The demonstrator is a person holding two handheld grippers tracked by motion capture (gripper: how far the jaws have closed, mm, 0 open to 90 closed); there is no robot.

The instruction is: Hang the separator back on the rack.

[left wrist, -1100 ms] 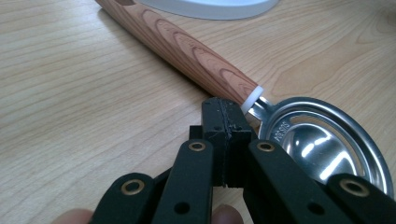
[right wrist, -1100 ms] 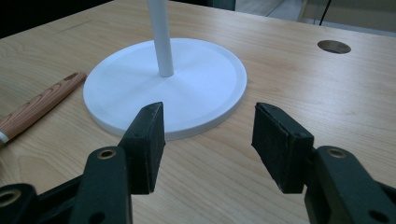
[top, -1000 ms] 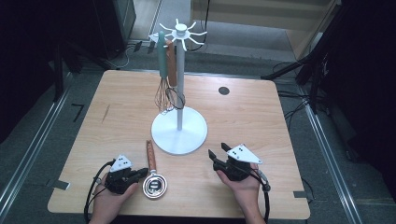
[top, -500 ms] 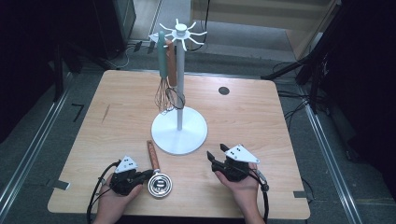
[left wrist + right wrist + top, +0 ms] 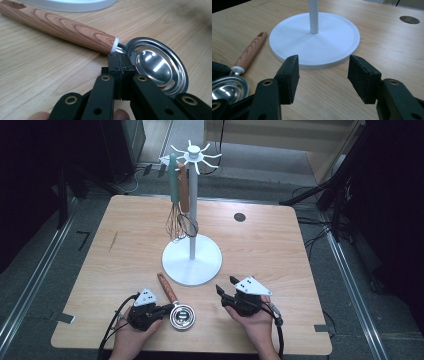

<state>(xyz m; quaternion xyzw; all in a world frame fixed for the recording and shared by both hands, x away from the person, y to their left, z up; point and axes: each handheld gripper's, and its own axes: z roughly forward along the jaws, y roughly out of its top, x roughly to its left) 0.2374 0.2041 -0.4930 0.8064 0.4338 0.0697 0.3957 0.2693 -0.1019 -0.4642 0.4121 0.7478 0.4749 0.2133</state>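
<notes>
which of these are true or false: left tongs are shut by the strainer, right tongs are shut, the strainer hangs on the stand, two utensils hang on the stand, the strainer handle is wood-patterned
1. The left tongs are shut by the strainer. True: their tips are closed at the neck, where handle meets bowl; whether they pinch it I cannot tell.
2. The right tongs are shut. False: they stand wide open, holding nothing.
3. The strainer hangs on the stand. False: it lies on the table beside the stand's base.
4. Two utensils hang on the stand. True: a green-handled whisk and a brown-handled whisk.
5. The strainer handle is wood-patterned. True.
</notes>
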